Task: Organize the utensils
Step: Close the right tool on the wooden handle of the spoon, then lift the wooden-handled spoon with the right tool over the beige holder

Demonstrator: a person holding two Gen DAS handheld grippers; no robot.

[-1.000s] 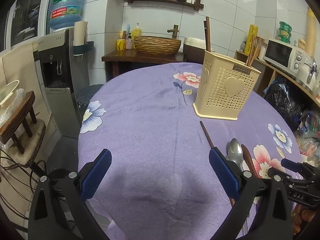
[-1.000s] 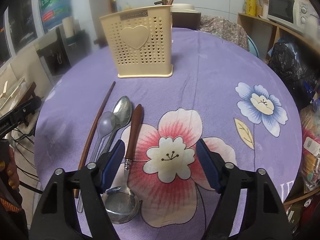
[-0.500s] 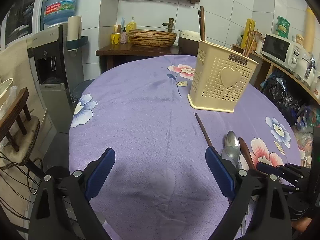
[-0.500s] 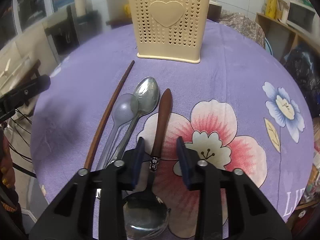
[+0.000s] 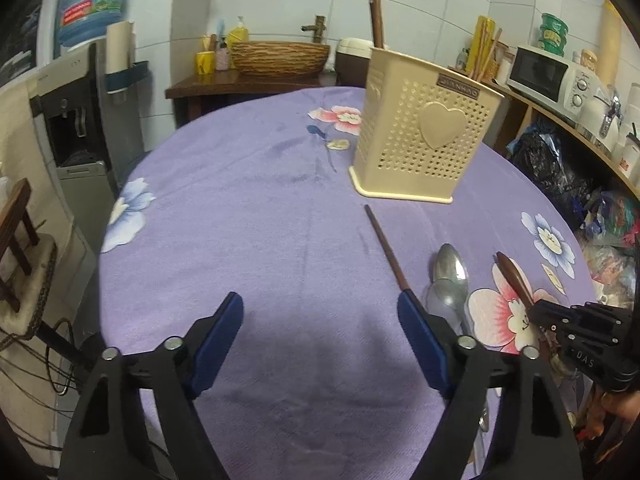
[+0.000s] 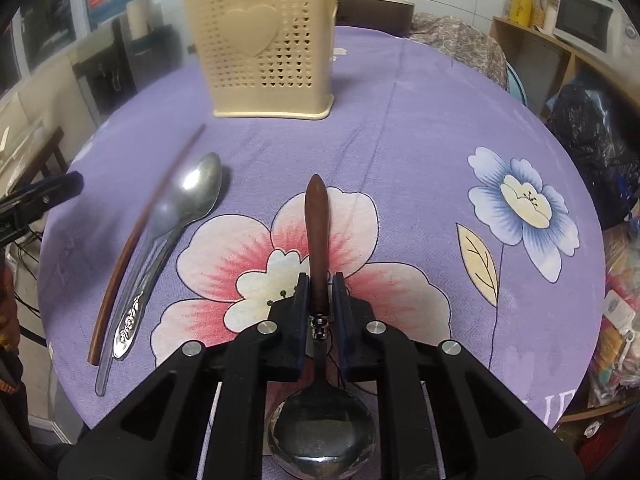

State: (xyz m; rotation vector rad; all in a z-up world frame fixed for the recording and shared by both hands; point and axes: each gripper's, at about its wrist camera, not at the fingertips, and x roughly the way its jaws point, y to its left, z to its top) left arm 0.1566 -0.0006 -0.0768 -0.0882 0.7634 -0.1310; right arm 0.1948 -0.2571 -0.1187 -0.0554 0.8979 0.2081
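Note:
My right gripper [image 6: 319,285] is shut on the brown wooden handle of a ladle [image 6: 316,224]; its steel bowl [image 6: 322,432] lies under the gripper, over the purple cloth. It also shows in the left wrist view [image 5: 514,276], with the right gripper [image 5: 540,312] around it. A steel spoon [image 6: 188,196], a clear plastic spoon under it and a brown chopstick [image 6: 140,232] lie to the left. The cream perforated utensil holder [image 6: 260,44] stands at the back, also seen in the left wrist view [image 5: 424,136]. My left gripper [image 5: 320,320] is open and empty over bare cloth.
The round table has a purple flowered cloth [image 5: 240,208]. A water dispenser [image 5: 80,112] and wooden stool [image 5: 16,240] stand left of it. A shelf with a microwave [image 5: 552,76] and bags [image 5: 552,168] is to the right.
My right gripper has shut on the ladle's wooden handle and swung it to point straight ahead. My left gripper has drawn back a little and stays open.

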